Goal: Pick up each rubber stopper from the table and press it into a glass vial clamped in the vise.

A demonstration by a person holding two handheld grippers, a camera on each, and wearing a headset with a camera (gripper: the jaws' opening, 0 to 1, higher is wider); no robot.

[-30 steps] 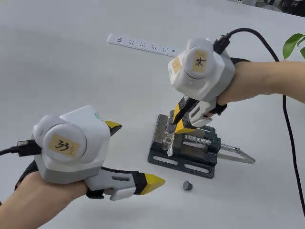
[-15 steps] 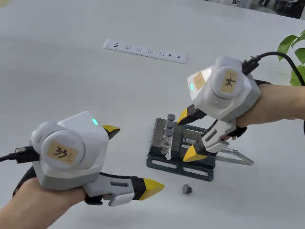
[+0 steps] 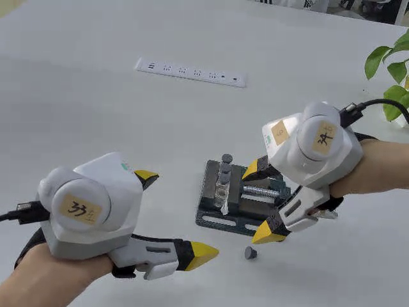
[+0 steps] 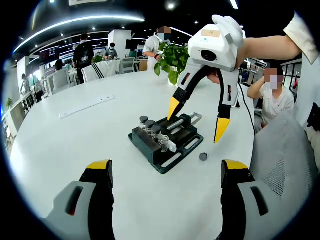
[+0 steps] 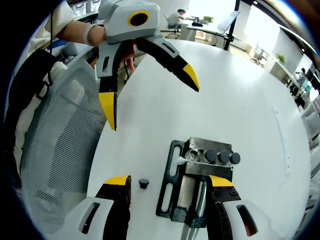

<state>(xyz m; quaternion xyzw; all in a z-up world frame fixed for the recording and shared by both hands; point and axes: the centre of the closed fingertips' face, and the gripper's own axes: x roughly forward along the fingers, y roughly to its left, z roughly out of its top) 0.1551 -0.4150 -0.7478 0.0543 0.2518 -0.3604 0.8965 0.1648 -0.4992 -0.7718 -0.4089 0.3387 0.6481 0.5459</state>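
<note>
An open-plan office: a large white bench [image 3: 83, 96] carrying a power strip [image 3: 190, 71], a mesh office chair [image 5: 55, 150] beside it, a potted plant [image 4: 175, 57], people [image 4: 82, 50] among desks [image 5: 200, 31], curved ceiling light strips [image 4: 75, 22] overhead

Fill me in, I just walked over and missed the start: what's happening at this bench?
A person holds a gripper in each hand. The right gripper, open, hangs close to a loose rubber stopper on the table beside the vise. The vise clamps four glass vials: three stoppered, one apparently not. The left gripper hovers open, holding nothing.
</note>
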